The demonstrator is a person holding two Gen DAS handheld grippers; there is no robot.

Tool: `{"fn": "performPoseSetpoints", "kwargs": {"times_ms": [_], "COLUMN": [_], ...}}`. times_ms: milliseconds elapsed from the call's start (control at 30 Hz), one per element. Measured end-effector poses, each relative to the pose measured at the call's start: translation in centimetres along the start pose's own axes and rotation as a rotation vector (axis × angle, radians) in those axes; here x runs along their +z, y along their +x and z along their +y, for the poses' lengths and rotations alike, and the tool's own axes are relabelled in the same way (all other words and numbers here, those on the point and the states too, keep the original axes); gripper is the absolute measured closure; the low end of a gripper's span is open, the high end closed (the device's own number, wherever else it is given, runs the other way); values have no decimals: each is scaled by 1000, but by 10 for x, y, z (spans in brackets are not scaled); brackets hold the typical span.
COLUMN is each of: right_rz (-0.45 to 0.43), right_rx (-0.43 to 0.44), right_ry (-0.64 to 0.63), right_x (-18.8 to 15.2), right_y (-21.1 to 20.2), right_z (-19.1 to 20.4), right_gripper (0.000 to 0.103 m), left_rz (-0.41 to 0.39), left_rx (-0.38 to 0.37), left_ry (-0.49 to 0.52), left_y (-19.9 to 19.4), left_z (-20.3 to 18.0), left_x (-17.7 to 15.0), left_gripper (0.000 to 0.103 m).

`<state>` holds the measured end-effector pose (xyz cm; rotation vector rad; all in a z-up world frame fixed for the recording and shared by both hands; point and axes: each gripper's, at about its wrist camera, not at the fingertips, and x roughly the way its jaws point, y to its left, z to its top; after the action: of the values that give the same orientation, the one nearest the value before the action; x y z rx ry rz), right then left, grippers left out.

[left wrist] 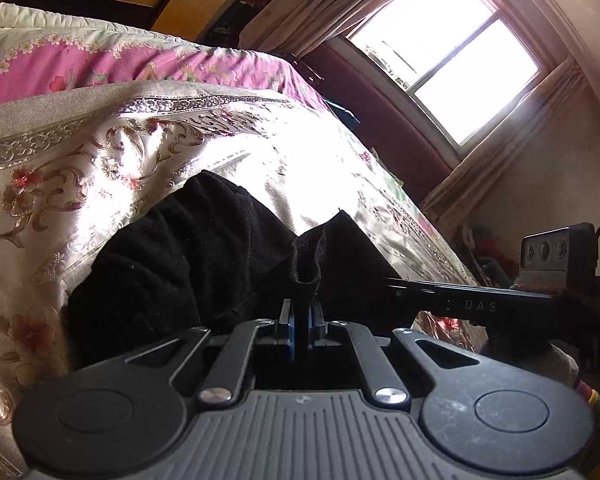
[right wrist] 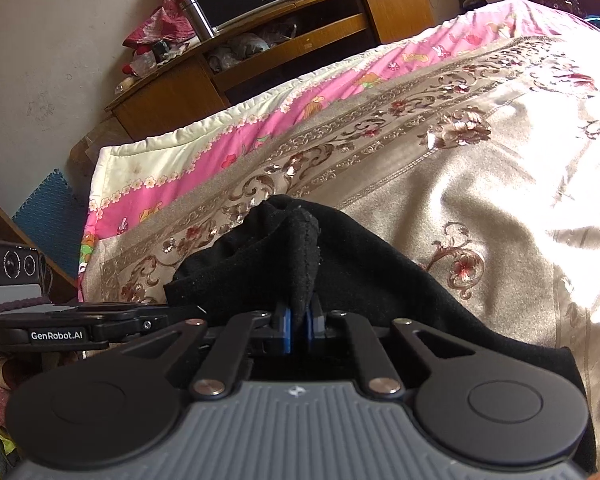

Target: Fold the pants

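Observation:
Black pants (left wrist: pixel 188 264) lie bunched on a bed with a shiny floral cover (left wrist: pixel 80 168). My left gripper (left wrist: pixel 302 316) is shut on a pinched fold of the pants fabric, which stands up between its blue pads. My right gripper (right wrist: pixel 298 328) is shut on another raised fold of the same pants (right wrist: pixel 364 276). The right gripper's body (left wrist: pixel 500 304) shows at the right of the left wrist view; the left gripper's body (right wrist: pixel 80 328) shows at the left of the right wrist view. The two grippers are close side by side.
A pink floral quilt (right wrist: pixel 228 136) lies along the bed's far side. A wooden TV stand (right wrist: pixel 284 44) with a screen and a steel flask stands by the wall. A bright window (left wrist: pixel 444 52) with curtains is beyond the bed.

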<state>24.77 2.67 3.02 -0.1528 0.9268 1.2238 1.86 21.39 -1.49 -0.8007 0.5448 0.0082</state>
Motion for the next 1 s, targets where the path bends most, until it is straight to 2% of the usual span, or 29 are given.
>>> {"fn": "performPoseSetpoints", "kwargs": {"times_ms": [67,100,167,200,233,267,333,433,500,567,600,633,700,733,800,900,1000], "right_rz": [22,36,81,97,114,124,128,147,168,171,171,171,160,156,131,79,41], "right_rx": [-1,-19,-67,-75,-81,-76,-56,-3,33,46,45,33,6,0,-2,9,25], "right_ry": [-25,-36,-47,-37,-32,-31,-10,35,64,88,98,100,79,75,40,-25,-77], "right_x": [0,0,-3,-3,-6,-7,-8,-10,-11,-13,-14,-14,-15,-15,-14,-5,13], "right_y": [7,13,28,33,37,37,36,37,41,46,48,48,43,40,28,7,1], "right_z": [4,3,-2,-6,-9,-12,-17,-26,-34,-38,-40,-38,-29,-23,-3,24,39], "right_gripper": [96,96,87,84,76,70,66,60,56,55,56,61,76,90,92,93,94], "left_rz": [50,101,154,155,148,146,145,131,120,115,124,130,124,114,93,52,-25], "left_rx": [30,49,75,66,61,63,82,53,37,31,39,48,17,3,-27,-64,-83], "left_ry": [-24,-43,-111,-162,-178,-169,-135,-181,-199,-155,-129,-109,-100,-95,-81,-42,-2], "left_y": [8,20,35,37,35,34,32,34,41,52,57,59,57,52,39,18,-7], "left_z": [8,15,27,33,35,34,29,28,24,12,8,4,0,-2,-4,-10,-16], "left_x": [-7,-12,-17,-19,-18,-17,-19,-19,-18,-18,-18,-18,-16,-14,-10,-3,3], "left_gripper": [84,83,81,78,75,74,69,52,28,12,12,14,47,52,66,71,71]}}
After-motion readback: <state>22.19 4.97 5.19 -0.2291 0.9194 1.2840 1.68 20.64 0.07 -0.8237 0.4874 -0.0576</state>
